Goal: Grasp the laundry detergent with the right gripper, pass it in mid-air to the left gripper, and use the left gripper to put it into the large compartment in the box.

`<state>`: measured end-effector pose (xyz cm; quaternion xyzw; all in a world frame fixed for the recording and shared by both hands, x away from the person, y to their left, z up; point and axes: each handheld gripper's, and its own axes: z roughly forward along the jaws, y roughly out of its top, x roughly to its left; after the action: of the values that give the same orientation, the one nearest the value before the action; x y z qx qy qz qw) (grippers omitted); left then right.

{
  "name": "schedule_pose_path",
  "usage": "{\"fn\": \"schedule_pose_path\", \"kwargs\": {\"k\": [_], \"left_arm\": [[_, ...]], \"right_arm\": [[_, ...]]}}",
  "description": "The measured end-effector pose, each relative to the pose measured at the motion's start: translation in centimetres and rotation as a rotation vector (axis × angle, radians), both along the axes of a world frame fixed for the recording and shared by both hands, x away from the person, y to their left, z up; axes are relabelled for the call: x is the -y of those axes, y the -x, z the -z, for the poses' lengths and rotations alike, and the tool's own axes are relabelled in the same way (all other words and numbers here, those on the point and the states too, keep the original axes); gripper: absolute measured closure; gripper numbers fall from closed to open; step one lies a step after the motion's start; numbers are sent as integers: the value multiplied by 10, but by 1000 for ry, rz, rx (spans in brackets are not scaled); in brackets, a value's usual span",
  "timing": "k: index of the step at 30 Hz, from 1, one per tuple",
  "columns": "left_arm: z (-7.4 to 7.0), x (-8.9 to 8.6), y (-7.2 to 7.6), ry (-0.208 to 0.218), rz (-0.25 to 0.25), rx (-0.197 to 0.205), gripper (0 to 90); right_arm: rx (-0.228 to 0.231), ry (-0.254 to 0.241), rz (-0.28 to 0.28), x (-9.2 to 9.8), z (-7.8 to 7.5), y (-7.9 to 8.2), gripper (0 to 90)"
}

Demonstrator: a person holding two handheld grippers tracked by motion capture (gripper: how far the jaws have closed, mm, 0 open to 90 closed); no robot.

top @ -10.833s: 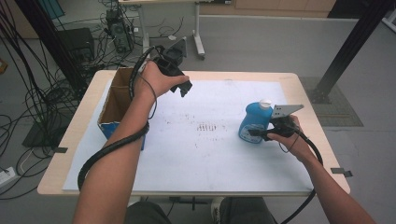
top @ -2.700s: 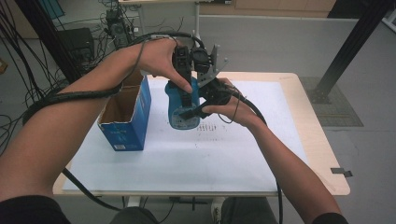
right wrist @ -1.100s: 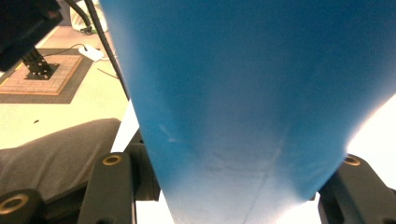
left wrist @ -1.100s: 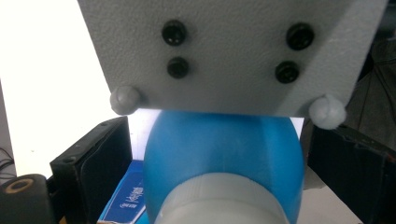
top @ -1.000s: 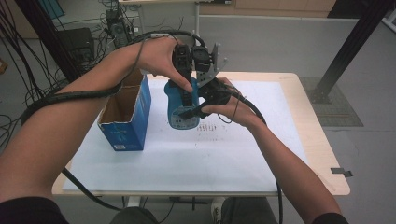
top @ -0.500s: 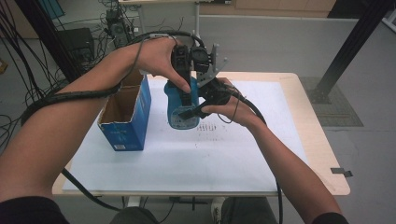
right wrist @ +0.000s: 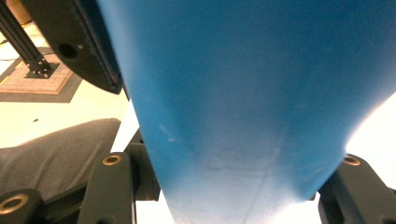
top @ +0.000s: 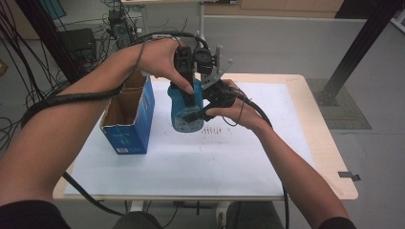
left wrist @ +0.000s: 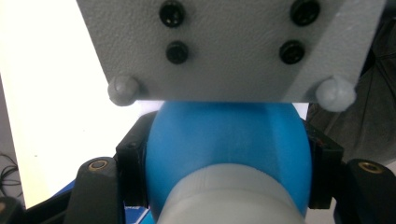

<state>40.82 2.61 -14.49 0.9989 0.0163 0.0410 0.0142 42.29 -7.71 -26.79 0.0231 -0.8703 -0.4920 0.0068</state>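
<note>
L gripper just closed on blue bottle top; R gripper pinching it; box beside.

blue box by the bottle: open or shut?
Open. The high view shows the blue box with its top flaps up and its brown cardboard inside exposed; contents cannot tell.

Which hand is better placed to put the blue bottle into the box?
Left: the left gripper clamps the blue bottle from above, on the side of the box.
</note>
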Motion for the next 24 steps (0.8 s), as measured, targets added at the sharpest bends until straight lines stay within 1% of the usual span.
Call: {"fn": "schedule_pose_path", "kwargs": {"k": [8, 14, 15, 18, 20, 21, 24], "left_arm": [[1, 0, 0, -2, -14, -7, 371], [1, 0, 0, -5, -12, -1, 373], [1, 1, 0, -5, -14, -1, 373], [2, 1, 0, -10, -11, -3, 373], [2, 1, 0, -11, -9, -3, 373], [3, 1, 0, -12, -11, -3, 373], [3, 2, 0, -13, -13, -1, 373]], "right_arm": [[16, 7, 5, -1, 1, 1, 427], [25, 9, 11, 0, 1, 1, 425], [36, 10, 14, 0, 1, 0, 425], [41, 9, 14, 0, 2, 0, 425], [38, 10, 15, 0, 2, 0, 424], [27, 7, 14, 0, 2, 1, 424], [28, 8, 14, 0, 3, 1, 424]]}}
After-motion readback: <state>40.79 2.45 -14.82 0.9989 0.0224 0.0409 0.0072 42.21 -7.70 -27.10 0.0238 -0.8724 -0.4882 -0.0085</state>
